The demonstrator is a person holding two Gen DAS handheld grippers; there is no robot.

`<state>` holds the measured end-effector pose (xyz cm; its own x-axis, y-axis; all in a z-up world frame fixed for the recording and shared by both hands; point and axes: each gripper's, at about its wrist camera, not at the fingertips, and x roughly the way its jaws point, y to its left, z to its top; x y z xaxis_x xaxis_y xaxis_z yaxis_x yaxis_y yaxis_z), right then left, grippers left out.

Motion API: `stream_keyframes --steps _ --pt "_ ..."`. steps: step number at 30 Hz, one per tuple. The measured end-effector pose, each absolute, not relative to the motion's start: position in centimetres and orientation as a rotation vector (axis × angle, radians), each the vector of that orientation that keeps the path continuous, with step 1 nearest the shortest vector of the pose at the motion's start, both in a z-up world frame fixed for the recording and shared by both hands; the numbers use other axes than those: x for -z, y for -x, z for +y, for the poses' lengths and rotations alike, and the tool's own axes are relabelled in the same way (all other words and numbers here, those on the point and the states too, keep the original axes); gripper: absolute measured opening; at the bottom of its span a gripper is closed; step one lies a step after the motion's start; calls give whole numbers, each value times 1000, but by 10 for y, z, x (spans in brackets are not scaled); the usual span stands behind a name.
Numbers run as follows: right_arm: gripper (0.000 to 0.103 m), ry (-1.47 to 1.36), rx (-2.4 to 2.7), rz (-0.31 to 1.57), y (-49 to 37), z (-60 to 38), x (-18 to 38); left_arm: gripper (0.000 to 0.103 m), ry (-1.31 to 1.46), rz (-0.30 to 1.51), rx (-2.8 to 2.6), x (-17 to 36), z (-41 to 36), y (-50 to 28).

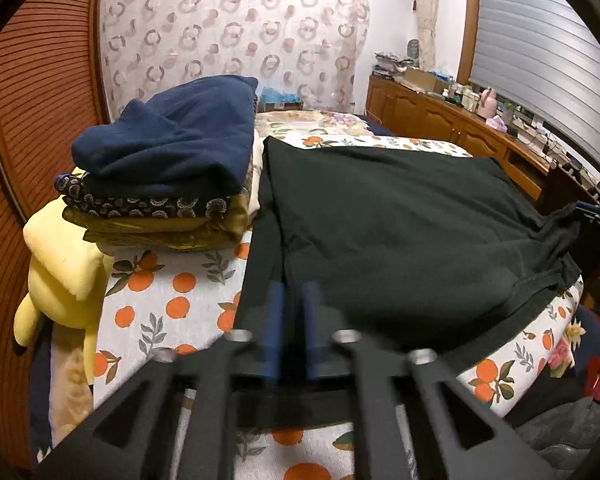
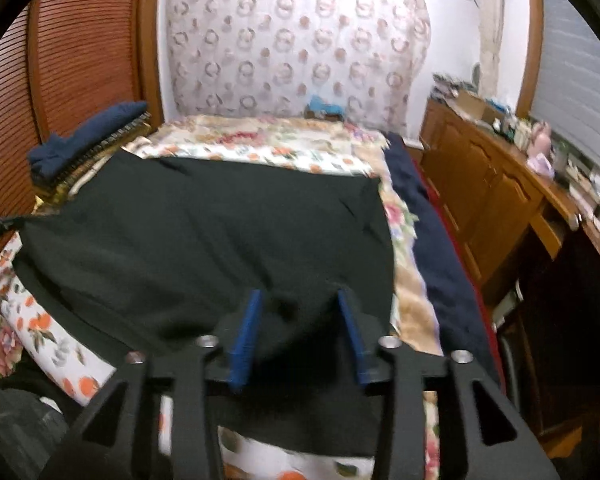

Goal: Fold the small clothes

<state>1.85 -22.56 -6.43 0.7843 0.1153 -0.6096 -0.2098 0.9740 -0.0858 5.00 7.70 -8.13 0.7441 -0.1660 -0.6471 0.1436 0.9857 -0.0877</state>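
So the big black cotton garment [image 1: 400,220] is lying spread flat on the bed w/ the white orange-print sheet [image 1: 168,300], near edge hanging toward the camera, and imo the step in hand is letting go after a fold and smoothing it. Left hand-held gripper [image 1: 294,332]: blue pads a little apart, right over the near left edge of the black cloth; pic is blurry so I can't tell if any fabric is pinched, looks like not. Right hand-held gripper [image 2: 298,336]: pads clearly apart w/ a bump of black fabric sitting between them, not squeezed afaict. To do this bit well I'd pull both straight back and low so the pads don't drag the edge and wreck the fold, then check the right corner, which looks rumpled. Watch that hem near the bed edge, it could slide off. Counts: 1 black garment being worked, 2 grippers, 1 stack of folded clothes [image 1: 160,192] at the left w/ approx 3–4 layers (navy on top, patterned, mustard below), 1 yellow plush toy [image 1: 60,276] beside it.
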Motion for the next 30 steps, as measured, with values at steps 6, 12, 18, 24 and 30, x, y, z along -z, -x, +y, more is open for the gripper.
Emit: stream_keyframes --steps 6,12,18,24,30 --pt "52 156 -254 564 -10 -193 53 53 60 726 184 83 79 -55" --pt "53 170 -317 532 5 -198 66 80 67 755 163 94 80 -65" --pt "53 177 -356 534 -1 -212 73 81 69 801 113 105 84 -74" --pt "56 192 -368 552 -11 -209 63 80 65 859 99 119 83 -81" --pt "57 201 -372 567 -17 -210 60 80 40 869 100 123 76 -82"
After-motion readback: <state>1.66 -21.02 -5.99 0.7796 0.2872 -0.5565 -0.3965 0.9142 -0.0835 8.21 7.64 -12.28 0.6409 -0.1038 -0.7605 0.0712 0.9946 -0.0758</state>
